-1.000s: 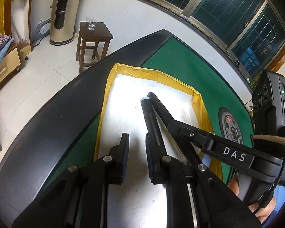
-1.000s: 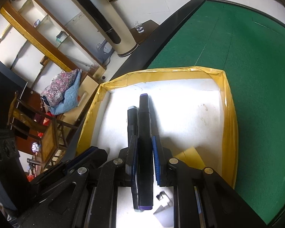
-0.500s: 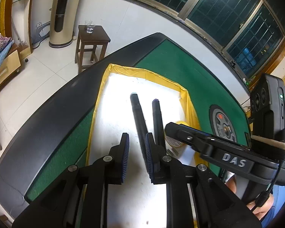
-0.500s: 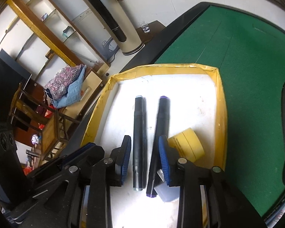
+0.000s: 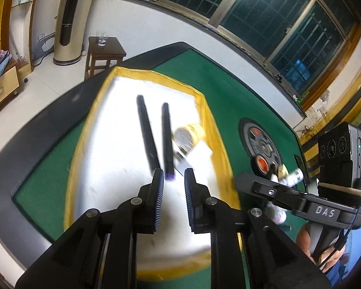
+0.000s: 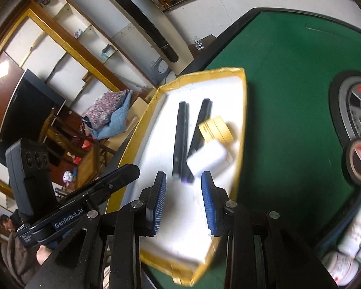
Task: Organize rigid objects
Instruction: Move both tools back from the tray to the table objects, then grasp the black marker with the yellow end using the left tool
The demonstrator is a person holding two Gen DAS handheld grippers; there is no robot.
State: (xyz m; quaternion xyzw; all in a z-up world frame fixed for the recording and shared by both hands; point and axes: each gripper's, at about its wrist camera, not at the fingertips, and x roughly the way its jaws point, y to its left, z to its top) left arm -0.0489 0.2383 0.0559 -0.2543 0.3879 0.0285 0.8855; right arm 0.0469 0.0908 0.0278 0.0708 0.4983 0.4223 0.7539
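Two black markers [image 5: 146,132] lie side by side in the yellow-rimmed tray [image 5: 211,130] on the green tabletop [image 5: 228,96], long axes running near to far, straight ahead of both grippers. The left gripper [image 5: 173,180] is narrow and empty; the right gripper [image 6: 183,185] is slightly apart, holding nothing. A tape roll [image 6: 216,130] lies just right of them.

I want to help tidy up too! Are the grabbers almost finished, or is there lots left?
Partly done. Two dark markers already lie side by side in the yellow-edged tray, beside a tape roll and a white box. Nothing is in hand: the left gripper and right gripper are both empty. Still outside on the green table: white bottles and another tape roll.
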